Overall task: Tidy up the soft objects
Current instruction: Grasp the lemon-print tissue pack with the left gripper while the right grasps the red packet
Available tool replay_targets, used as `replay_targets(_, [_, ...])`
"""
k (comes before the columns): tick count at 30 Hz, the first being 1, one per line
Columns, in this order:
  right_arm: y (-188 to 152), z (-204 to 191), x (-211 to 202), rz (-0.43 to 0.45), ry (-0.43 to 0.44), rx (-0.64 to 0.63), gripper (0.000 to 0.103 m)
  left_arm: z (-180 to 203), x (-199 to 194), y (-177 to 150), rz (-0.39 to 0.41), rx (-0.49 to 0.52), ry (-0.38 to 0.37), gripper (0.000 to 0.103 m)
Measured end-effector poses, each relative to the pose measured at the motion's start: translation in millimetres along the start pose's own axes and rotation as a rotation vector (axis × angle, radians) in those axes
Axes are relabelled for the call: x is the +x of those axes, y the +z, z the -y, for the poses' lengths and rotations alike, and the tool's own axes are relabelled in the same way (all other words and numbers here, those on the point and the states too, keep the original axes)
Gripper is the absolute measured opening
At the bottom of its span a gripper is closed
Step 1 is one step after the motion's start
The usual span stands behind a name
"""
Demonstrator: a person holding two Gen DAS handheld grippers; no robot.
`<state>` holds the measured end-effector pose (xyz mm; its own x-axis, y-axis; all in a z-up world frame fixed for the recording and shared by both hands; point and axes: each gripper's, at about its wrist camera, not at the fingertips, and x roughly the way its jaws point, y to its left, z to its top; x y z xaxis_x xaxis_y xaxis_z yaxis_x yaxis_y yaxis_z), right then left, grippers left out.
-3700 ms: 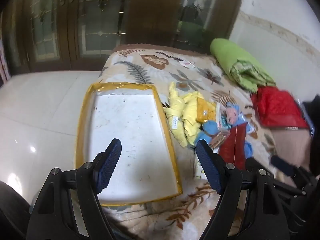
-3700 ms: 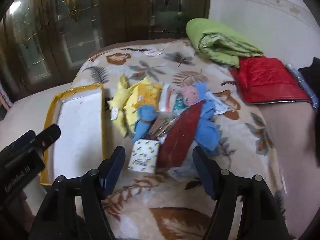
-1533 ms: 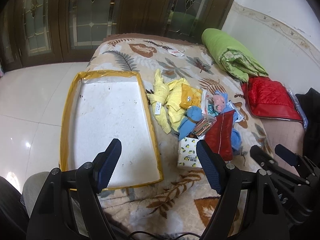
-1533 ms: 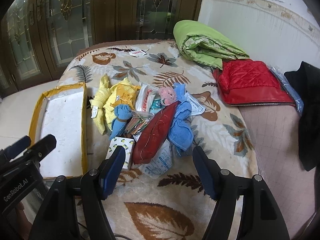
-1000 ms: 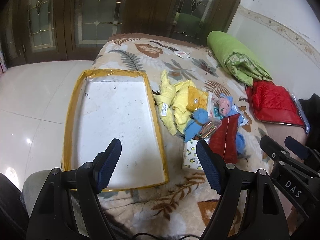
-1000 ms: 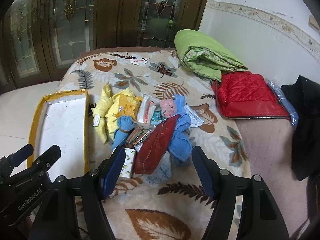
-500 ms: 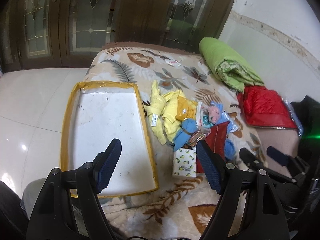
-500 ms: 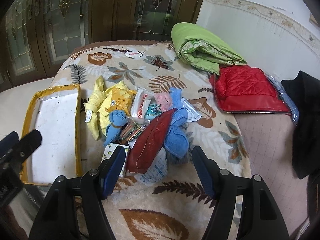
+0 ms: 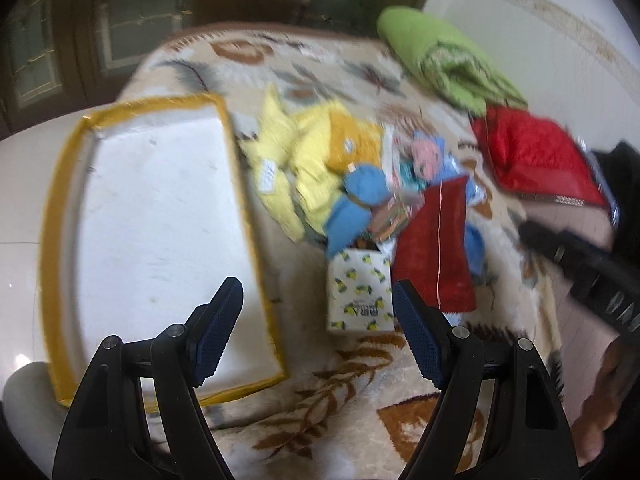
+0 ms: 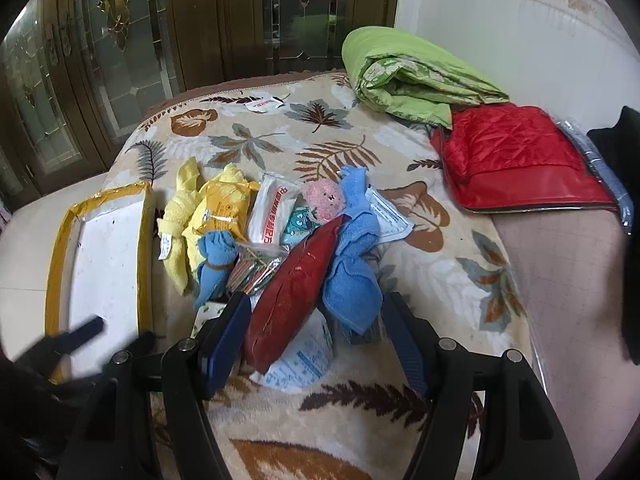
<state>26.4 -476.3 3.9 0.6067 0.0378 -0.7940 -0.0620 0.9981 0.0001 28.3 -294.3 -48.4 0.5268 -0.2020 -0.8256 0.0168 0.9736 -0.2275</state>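
Note:
A pile of soft things lies on the leaf-patterned blanket (image 10: 304, 140): a yellow cloth (image 10: 176, 216), blue towels (image 10: 352, 276), a dark red pouch (image 10: 292, 288), a pink plush (image 10: 324, 198), plastic packets (image 10: 272, 208) and a lemon-print tissue pack (image 9: 358, 290). A white tray with a yellow rim (image 9: 160, 216) lies left of the pile. My left gripper (image 9: 316, 332) is open and empty above the tray's near right edge and the tissue pack. My right gripper (image 10: 316, 340) is open and empty just in front of the red pouch and blue towel.
A folded green quilt (image 10: 408, 76) and a red quilted bag (image 10: 512, 156) lie at the back right. Dark clothing (image 10: 628, 184) hangs at the far right. Wooden glass-panelled doors (image 10: 160, 28) stand behind the bed. White floor (image 9: 20, 184) lies left of the tray.
Both grippers have moved in closer to the pile. The left view is blurred by motion. The jaws have stayed open.

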Motion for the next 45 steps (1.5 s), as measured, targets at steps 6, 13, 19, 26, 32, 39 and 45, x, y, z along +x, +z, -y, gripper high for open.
replay_targets(6, [3.1, 16.6, 36.1, -0.122, 0.123, 0.095, 0.068, 15.7, 48.9, 0.2, -0.109, 0.053, 0.009, 0.078])
replay_targets(13, [1.4, 13.4, 62.7, -0.174, 0.093, 0.112, 0.059, 27.4, 79.0, 8.7, -0.207, 0.049, 0.004, 0.077])
replay_targets(19, [3.7, 10.9, 95.9, -0.241, 0.105, 0.143, 0.034, 29.9, 91.0, 10.0, -0.242, 0.036, -0.034, 0.061])
replay_targets(26, [0.7, -1.7, 86.2, -0.210, 0.110, 0.086, 0.019, 19.9, 82.0, 3.7, -0.210, 0.034, -0.101, 0.052])
replay_targets(32, [-3.1, 5.0, 66.7, -0.155, 0.114, 0.099, 0.016, 31.1, 91.3, 11.3, -0.230, 0.052, -0.037, 0.052])
replay_targets(39, [-1.9, 3.7, 36.3, -0.073, 0.146, 0.079, 0.016, 15.8, 66.0, 6.2, -0.137, 0.021, -0.062, 0.041])
replay_targets(45, [0.6, -21.0, -1.5, 0.026, 0.109, -0.003, 0.016, -9.9, 18.4, 3.8, -0.016, -0.045, -0.076, 0.041])
